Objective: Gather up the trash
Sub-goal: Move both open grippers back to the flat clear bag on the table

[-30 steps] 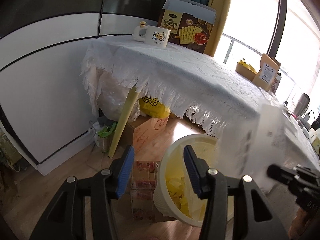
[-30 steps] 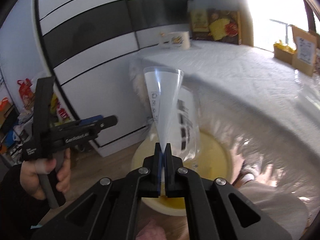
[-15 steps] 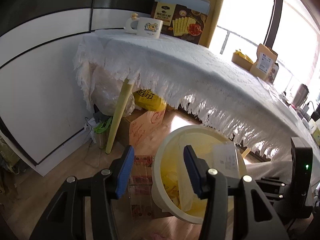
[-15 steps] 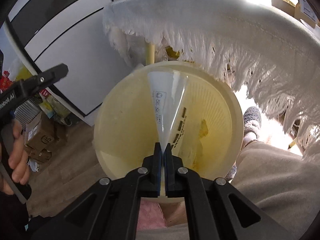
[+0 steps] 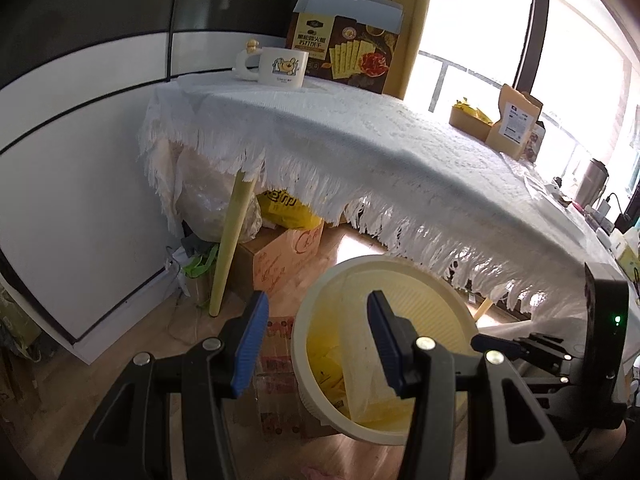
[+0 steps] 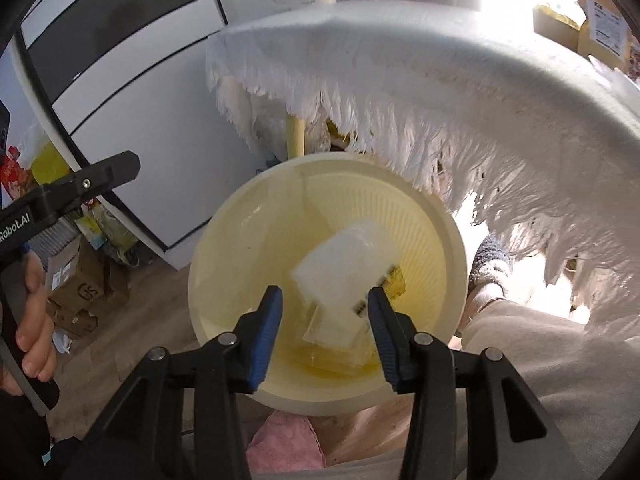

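A cream round trash bin (image 6: 224, 240) stands on the wooden floor by the table, with yellow scraps at its bottom. A clear plastic bag with print (image 6: 344, 264) is loose and blurred inside the bin, just past my right gripper (image 6: 324, 300). Its jaws are opening, and neither blue pad touches the bag. My left gripper (image 5: 318, 312) stands open above the bin's near left rim (image 5: 400, 264) and holds nothing. The right gripper's black fingers (image 5: 492, 345) show over the bin's right side. A hand holds the left gripper's handle (image 6: 24, 280) at the far left.
A table with a white fringed cloth (image 5: 360, 140) overhangs the bin's far side and carries a mug (image 5: 280, 66) and a cracker box (image 5: 344, 52). A yellow table leg (image 5: 232, 240) and cardboard boxes (image 5: 280, 260) stand beneath it. A person's trouser leg (image 6: 540, 352) and socked foot (image 6: 490, 264) are on the right.
The right gripper came down over the bin, then its jaws parted and let go of the plastic bag, which dropped into the bin. The left gripper stayed open.
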{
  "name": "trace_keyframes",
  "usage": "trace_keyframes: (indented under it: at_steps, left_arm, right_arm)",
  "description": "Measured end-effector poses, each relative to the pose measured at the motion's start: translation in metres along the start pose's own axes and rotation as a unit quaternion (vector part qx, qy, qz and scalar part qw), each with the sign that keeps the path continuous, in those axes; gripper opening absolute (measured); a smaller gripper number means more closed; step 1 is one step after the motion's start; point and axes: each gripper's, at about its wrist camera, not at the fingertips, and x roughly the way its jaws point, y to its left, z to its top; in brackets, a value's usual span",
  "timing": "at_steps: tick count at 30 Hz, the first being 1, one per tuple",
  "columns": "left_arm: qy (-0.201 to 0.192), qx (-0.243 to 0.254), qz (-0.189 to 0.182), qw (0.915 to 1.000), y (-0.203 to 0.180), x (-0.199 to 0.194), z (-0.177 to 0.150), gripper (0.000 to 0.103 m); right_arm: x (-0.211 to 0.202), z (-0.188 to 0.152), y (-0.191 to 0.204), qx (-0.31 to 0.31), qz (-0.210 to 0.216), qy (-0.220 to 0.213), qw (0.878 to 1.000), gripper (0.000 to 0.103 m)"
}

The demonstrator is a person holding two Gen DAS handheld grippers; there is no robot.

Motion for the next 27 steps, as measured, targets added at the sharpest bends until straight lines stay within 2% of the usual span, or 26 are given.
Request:
trace_keyframes:
  at_steps: [12,27]
  left_arm:
    - [-0.014,0.034,-0.008,0.9993,-0.031,-0.017,0.006,0.051]
    - [-0.037,0.089,-0.035,0.9947,-0.101,-0.023,0.021,0.051]
  right_arm:
    - [-0.050,-0.003,-0.013,0.023,-0.007,-0.053,0.998,0.042]
    - [-0.118,-0.011,-0.054,0.065,-0.023,-0.127,0.989,0.042]
